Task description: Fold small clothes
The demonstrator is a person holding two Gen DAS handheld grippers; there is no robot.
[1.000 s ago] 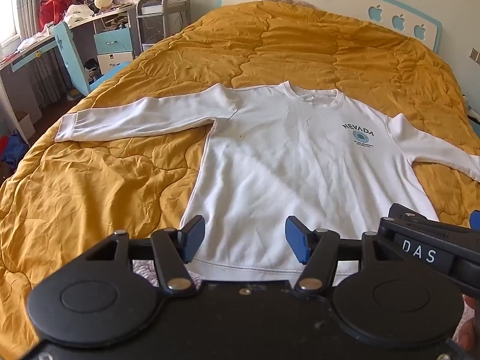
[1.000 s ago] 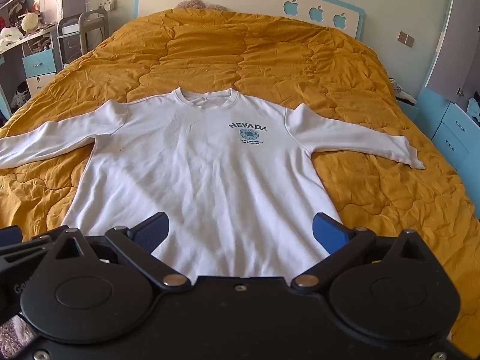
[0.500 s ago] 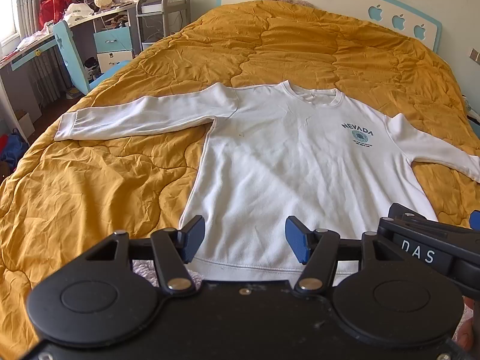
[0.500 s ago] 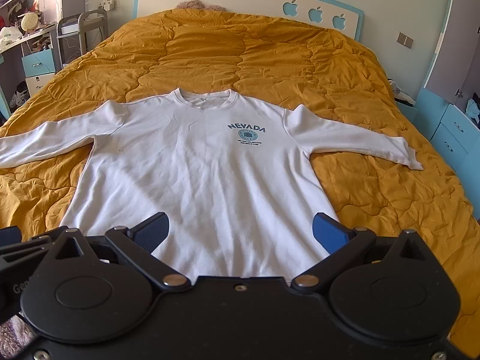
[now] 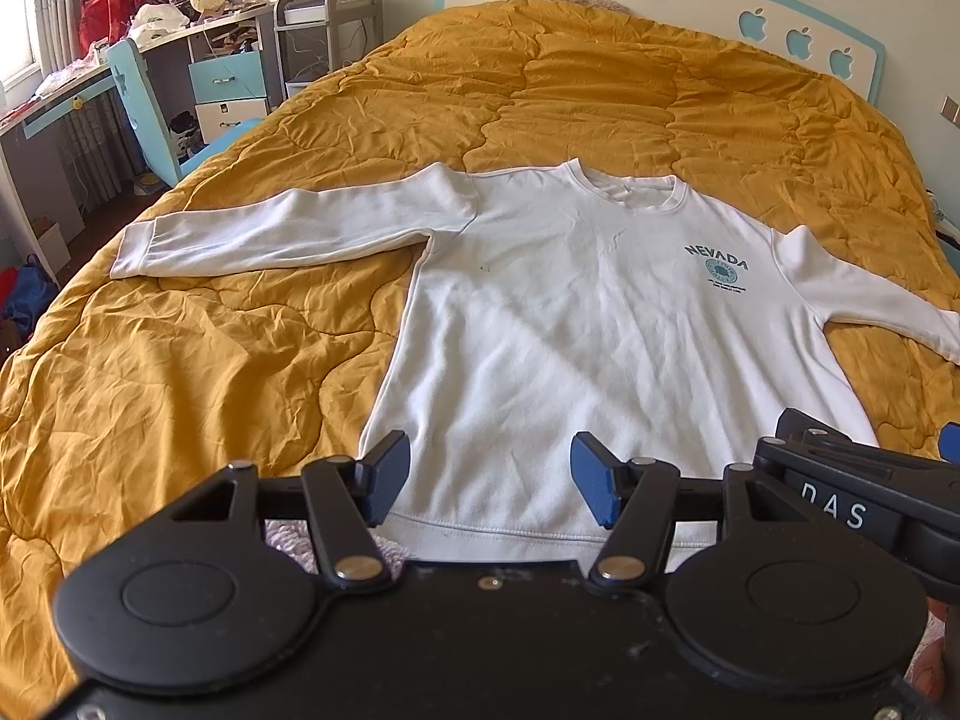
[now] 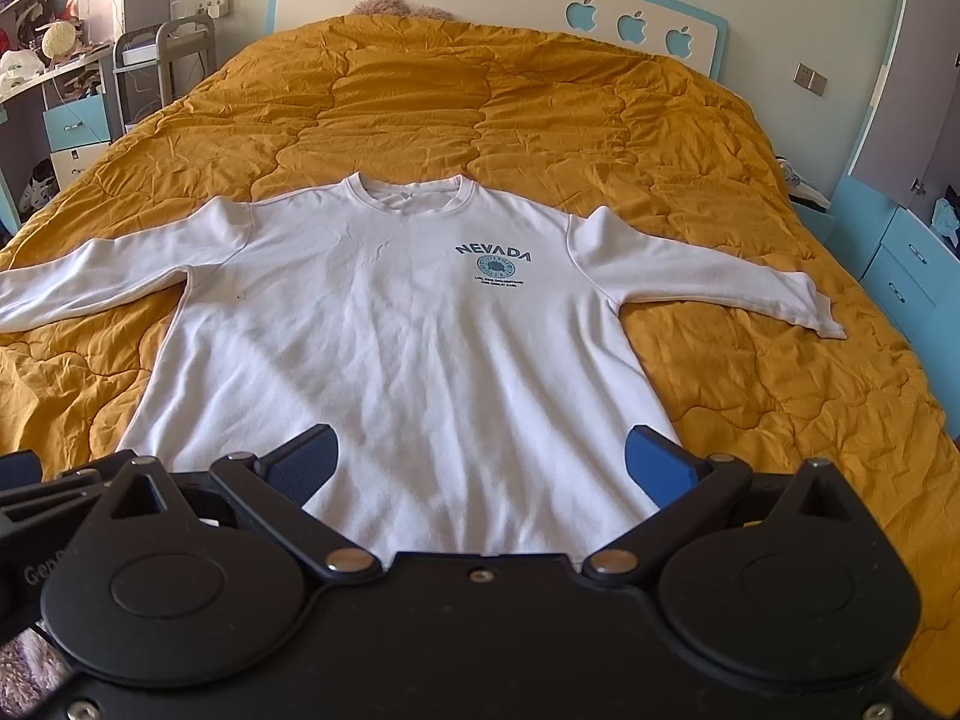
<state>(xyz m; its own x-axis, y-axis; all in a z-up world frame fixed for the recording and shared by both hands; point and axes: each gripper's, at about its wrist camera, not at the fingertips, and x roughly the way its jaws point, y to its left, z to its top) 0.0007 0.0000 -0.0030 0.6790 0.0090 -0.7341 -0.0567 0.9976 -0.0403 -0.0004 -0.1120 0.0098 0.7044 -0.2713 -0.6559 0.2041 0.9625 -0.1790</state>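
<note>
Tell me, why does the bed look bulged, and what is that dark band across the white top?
Both views: fisheye lenses curve the orange quilt. Right wrist view: a soft diagonal shadow crosses the sweatshirt in sunlight. Left wrist view: the same shadow, and the sweatshirt's far sleeve runs off-frame.

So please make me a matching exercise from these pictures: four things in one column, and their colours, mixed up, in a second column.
Things:
1. sweatshirt
2. quilt
3. pads on the tongs
4. apple shapes on the headboard

Colours:
a. light blue
b. white
c. dark blue
d. mustard yellow

Pairs: 1-b, 2-d, 3-c, 4-a
</note>
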